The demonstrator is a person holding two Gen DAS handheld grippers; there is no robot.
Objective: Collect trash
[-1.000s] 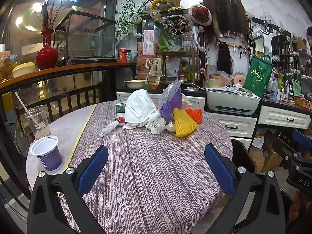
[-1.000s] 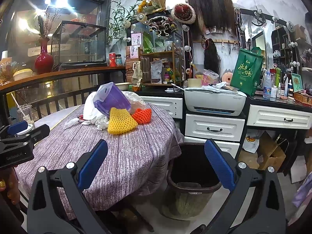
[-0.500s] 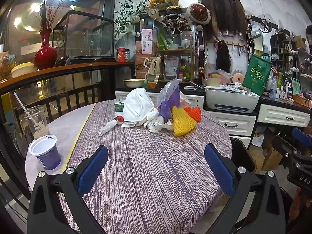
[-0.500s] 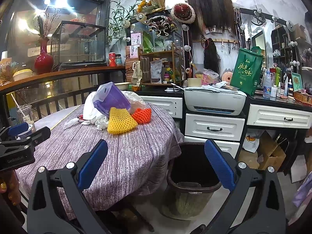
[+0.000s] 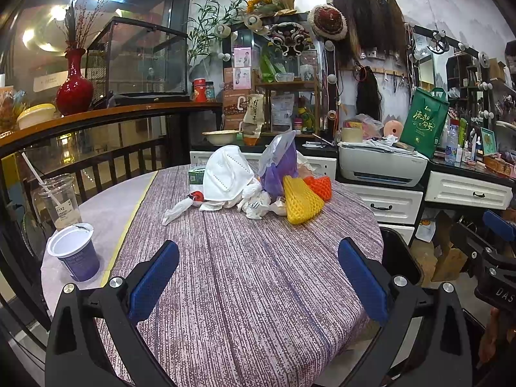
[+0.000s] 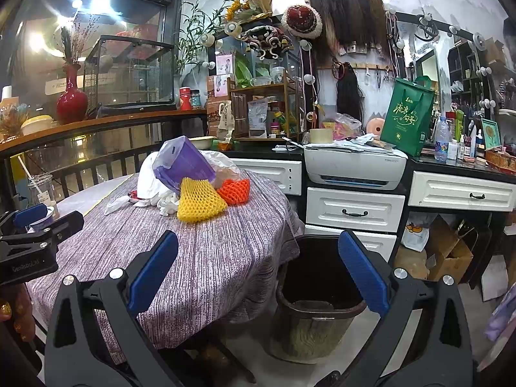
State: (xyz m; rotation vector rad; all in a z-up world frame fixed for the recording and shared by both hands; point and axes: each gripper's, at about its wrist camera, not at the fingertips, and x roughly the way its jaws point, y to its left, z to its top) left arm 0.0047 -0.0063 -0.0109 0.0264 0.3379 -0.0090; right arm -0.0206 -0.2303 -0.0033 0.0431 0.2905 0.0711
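A pile of trash lies at the far side of the round table: a white face mask [image 5: 227, 174], a purple plastic bag [image 5: 279, 167], a yellow foam net [image 5: 301, 201], an orange foam net [image 5: 321, 185] and crumpled white tissues [image 5: 254, 201]. The pile also shows in the right wrist view, with the yellow net [image 6: 200, 201] in front. A dark trash bin [image 6: 317, 293] stands on the floor right of the table. My left gripper [image 5: 258, 277] is open and empty above the near tablecloth. My right gripper [image 6: 258, 271] is open and empty, off the table's right edge near the bin.
A purple paper cup [image 5: 75, 254] and a clear plastic cup with a straw [image 5: 61, 201] stand at the table's left edge. White drawers [image 6: 354, 208] with a printer [image 6: 354, 166] stand behind the bin. Cardboard boxes [image 6: 448, 251] sit on the floor at right.
Both grippers have stayed open and shifted only slightly. The trash pile has not moved.
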